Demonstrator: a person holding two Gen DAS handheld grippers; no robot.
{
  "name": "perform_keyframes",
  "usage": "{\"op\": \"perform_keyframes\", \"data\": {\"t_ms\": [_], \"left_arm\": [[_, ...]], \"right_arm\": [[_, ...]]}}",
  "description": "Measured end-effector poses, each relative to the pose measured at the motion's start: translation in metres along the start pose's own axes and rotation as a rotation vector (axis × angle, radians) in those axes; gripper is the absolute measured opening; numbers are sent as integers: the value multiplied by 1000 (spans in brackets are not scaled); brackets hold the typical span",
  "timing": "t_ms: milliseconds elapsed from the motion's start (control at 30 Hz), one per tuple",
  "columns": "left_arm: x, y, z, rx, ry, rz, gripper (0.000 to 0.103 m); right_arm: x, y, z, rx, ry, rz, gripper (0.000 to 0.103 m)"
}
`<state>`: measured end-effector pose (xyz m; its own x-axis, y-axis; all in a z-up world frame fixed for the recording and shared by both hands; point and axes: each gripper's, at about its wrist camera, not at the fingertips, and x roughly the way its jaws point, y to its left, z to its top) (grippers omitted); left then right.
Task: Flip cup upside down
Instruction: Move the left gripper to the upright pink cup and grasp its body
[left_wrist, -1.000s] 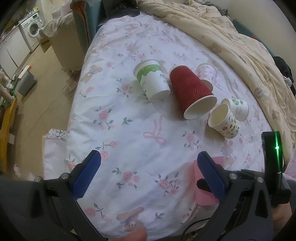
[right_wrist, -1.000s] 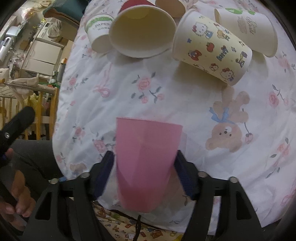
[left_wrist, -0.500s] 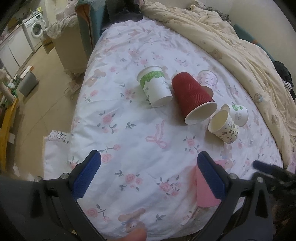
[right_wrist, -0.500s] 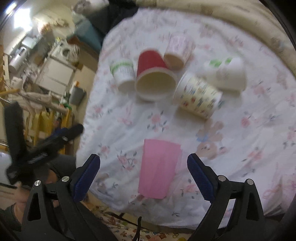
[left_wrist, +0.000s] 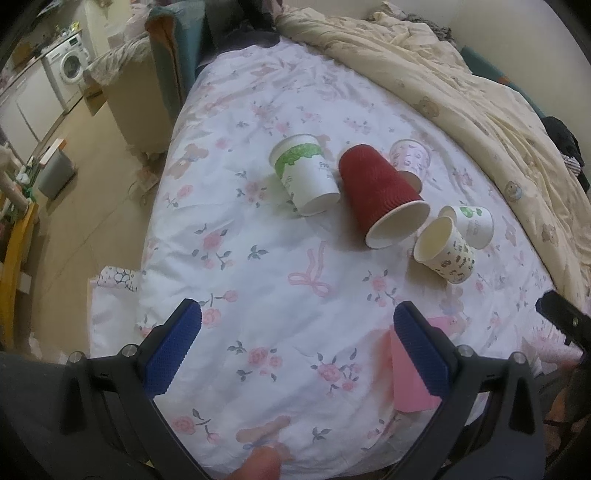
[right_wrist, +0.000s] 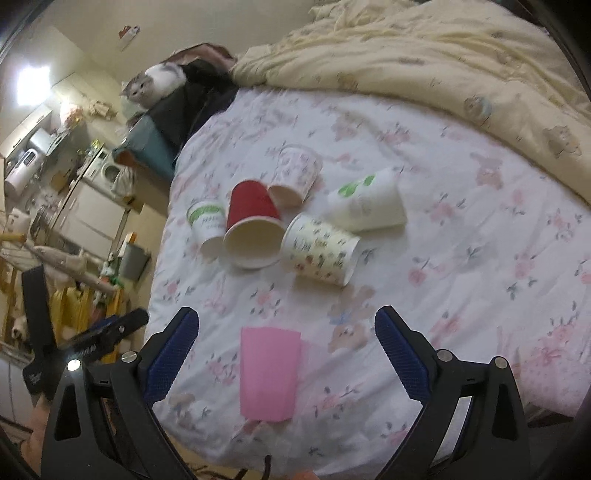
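Pink cup inverted; right hand-held gripper spread.

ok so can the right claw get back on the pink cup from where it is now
Probably yes. The right claw is open, its jaws spread wider than the pink cup, which stands on the bedspread directly between and ahead of them. Nothing lies in that gap; the other cups are farther off.

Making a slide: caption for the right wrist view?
Open right gripper above an upturned pink plastic cup on floral bedsheet.
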<state>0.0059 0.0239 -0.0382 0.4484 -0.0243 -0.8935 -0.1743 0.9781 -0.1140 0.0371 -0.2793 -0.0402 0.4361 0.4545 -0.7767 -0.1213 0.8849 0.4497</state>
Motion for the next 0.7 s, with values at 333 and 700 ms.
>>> {"op": "perform_keyframes", "data": {"t_ms": [333, 700], "left_arm": [[1, -30, -13, 64, 47, 7, 103], [17, -82, -39, 121, 158, -80, 101]], "right_arm": [[-9, -14, -2, 22, -9, -33, 99], [-17, -38, -3, 103, 3, -22, 99]]}}
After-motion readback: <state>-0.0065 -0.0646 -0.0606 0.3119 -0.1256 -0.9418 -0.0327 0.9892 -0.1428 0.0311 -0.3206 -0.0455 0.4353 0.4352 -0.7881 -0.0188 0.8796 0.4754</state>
